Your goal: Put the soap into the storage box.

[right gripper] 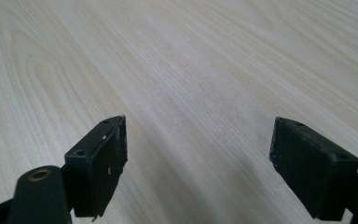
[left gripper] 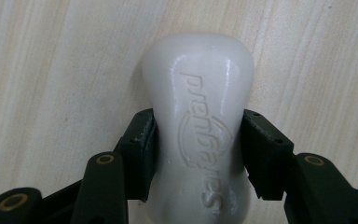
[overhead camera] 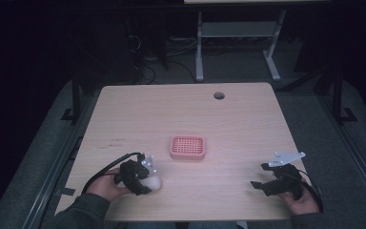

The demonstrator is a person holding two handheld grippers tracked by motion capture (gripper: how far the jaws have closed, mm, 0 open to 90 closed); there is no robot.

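Your left gripper (overhead camera: 140,179) sits at about 7 o'clock on the wooden surface (overhead camera: 228,119); its fingers (left gripper: 142,149) clench the narrow waist of a white soap bar (left gripper: 200,135); the bar's raised lettering runs lengthwise, but you cannot read it with certainty; a pink soap dish (overhead camera: 187,147) lies near the centre; your right gripper (overhead camera: 271,179), at 5 o'clock, has its fingers (right gripper: 100,163) spread wide over bare wood.

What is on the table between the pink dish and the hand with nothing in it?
Nothing: in the high view, bare wood runs from the pink dish to the right gripper.
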